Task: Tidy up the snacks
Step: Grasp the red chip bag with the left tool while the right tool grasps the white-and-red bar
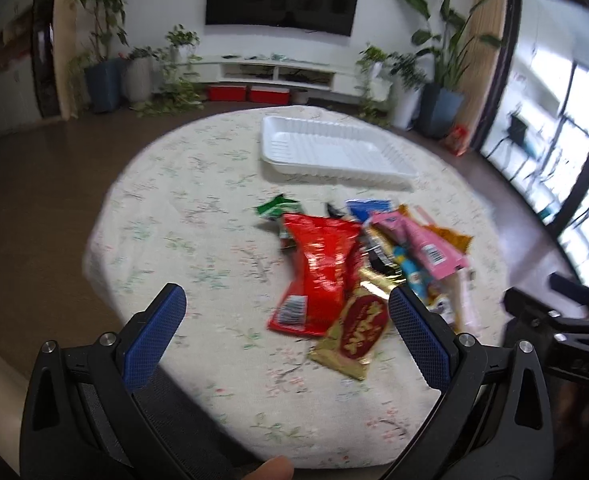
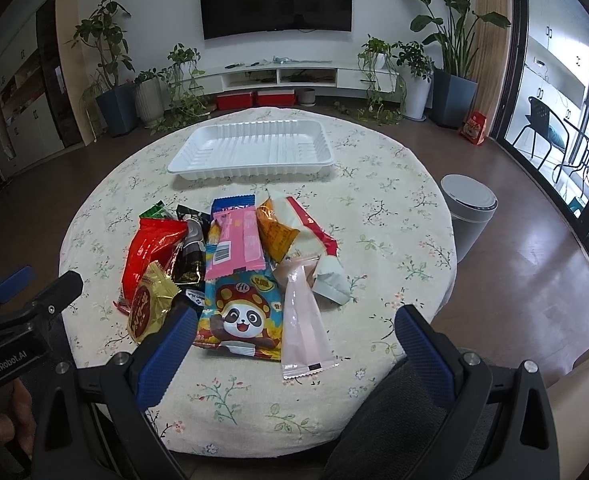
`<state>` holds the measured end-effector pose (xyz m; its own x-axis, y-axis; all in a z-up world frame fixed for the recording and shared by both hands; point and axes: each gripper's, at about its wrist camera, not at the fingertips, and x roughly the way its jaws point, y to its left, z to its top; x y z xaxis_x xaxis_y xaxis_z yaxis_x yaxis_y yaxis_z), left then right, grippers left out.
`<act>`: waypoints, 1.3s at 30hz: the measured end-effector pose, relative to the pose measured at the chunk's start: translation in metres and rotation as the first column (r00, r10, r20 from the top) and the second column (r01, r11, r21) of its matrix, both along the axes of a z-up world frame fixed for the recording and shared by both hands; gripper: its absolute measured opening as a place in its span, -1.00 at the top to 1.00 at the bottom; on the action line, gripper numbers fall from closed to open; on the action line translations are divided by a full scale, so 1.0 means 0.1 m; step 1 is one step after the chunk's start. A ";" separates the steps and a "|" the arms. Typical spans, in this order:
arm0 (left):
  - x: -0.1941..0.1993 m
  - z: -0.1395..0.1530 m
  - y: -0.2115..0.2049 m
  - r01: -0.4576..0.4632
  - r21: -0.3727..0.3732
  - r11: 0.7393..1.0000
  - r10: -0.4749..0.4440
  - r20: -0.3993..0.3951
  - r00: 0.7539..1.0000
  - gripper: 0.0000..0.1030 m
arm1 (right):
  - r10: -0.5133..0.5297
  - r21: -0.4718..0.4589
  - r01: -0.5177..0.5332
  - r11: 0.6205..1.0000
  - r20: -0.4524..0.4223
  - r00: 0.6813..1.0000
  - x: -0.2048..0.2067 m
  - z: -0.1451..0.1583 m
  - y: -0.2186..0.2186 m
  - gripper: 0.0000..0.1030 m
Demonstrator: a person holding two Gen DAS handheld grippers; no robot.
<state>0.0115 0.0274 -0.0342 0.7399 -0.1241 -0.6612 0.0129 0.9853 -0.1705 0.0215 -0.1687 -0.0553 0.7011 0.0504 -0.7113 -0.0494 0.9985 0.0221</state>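
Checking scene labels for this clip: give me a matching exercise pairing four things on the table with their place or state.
Things:
1. white tray
2. panda packet
3. red bag
4. left gripper

Descriptions:
A. left edge of the snack pile
B. open, holding nothing
C. empty, beyond the pile
D. near side of the pile, under the pink wrapper's end

Pairs: 1-C, 2-D, 3-A, 4-B
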 end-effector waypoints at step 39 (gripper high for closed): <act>1.35 -0.58 -0.25 0.293 -0.058 0.954 -0.294 -0.360 0.885 -0.09 | 0.190 0.374 -0.106 0.922 -0.196 0.962 0.55 -0.42 -0.55 -0.33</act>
